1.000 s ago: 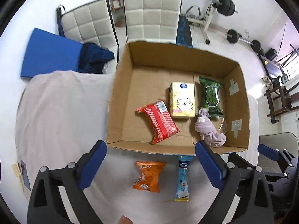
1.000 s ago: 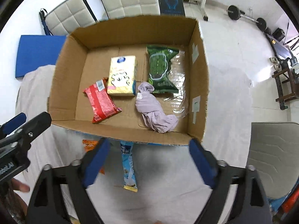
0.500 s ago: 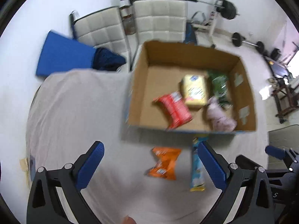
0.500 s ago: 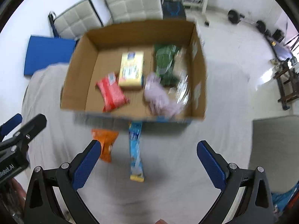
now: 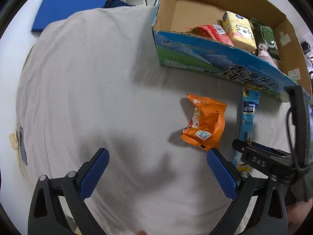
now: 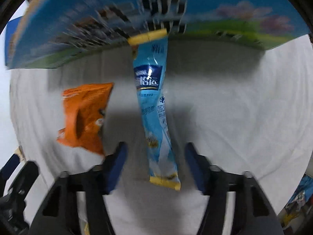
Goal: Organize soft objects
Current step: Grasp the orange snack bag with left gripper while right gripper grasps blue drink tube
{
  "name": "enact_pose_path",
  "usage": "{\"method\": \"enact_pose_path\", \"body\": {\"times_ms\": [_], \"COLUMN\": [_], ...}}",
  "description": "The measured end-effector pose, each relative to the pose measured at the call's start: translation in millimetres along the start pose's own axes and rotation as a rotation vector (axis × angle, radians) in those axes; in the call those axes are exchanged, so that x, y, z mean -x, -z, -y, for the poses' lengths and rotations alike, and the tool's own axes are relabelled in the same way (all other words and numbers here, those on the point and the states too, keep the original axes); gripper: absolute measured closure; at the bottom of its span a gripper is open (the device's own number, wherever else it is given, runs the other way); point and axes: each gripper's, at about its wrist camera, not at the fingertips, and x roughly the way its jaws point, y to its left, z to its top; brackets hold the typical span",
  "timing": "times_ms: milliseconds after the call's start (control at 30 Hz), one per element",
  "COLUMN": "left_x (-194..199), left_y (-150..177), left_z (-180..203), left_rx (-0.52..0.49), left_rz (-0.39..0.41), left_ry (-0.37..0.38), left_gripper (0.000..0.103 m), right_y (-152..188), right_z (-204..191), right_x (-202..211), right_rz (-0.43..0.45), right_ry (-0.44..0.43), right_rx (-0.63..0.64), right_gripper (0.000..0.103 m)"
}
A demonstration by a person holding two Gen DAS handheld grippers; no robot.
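A long, slim blue sachet (image 6: 154,115) lies flat on the cloth-covered bench (image 6: 234,117), one end touching the printed cardboard box (image 6: 137,15); it looks light, limp and slick, best pinched across its narrow width near the low end. The right gripper (image 6: 154,154) straddles it, jaws just closing, pads apart from it; an orange snack bag (image 5: 205,125), crinkly and puffy, lies beside, the left gripper (image 5: 156,159) wide, empty.
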Motion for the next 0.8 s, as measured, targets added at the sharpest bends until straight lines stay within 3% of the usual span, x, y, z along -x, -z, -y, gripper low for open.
{"method": "enact_pose_path", "body": {"times_ms": [33, 67, 100, 267, 433, 533, 600, 667, 700, 733, 800], "left_x": [-2, -4, -6, -15, -38, -57, -67, -78, -82, -85, -86], "left_y": [-1, -4, -7, -22, -35, -40, -42, -41, -39, -37, -32], "left_z": [1, 1, 4, 28, 60, 75, 82, 87, 89, 90, 91], "left_rx": [-0.001, -0.004, -0.010, -0.063, -0.140, -0.176, -0.201, -0.225, -0.232, -0.236, -0.243], "left_rz": [-0.001, -0.003, -0.005, -0.017, -0.061, -0.096, -0.113, -0.141, -0.154, -0.161, -0.142], "left_ry": [0.007, 0.015, 0.031, 0.119, 0.121, 0.098, 0.085, 0.071, 0.067, 0.061, 0.047], "left_gripper": [0.000, 0.000, 0.000, 0.000, 0.000, 0.003, 0.010, 0.044, 0.052, 0.059, 0.062], "right_y": [0, 1, 2, 19, 42, 43, 41, 42, 42, 41, 45], "right_z": [0, -1, -2, 17, 50, 64, 71, 71, 70, 68, 64], "right_x": [-2, 0, -2, -6, -9, -16, -19, -22, -24, -23, -27], "right_rz": [0.015, 0.037, 0.035, 0.003, -0.016, -0.032, -0.036, -0.037, -0.038, -0.036, -0.034], "right_ry": [0.003, 0.009, 0.033, 0.069, 0.073, 0.012, -0.010, -0.004, 0.003, 0.014, 0.040], "right_rx": [-0.005, -0.002, 0.005, -0.001, -0.034, -0.061, -0.085, -0.088, -0.088, -0.085, -0.077], "right_gripper": [0.056, 0.073, 0.078, 0.080, 0.080, 0.077, 0.076, 0.076, 0.076, 0.076, 0.077]}}
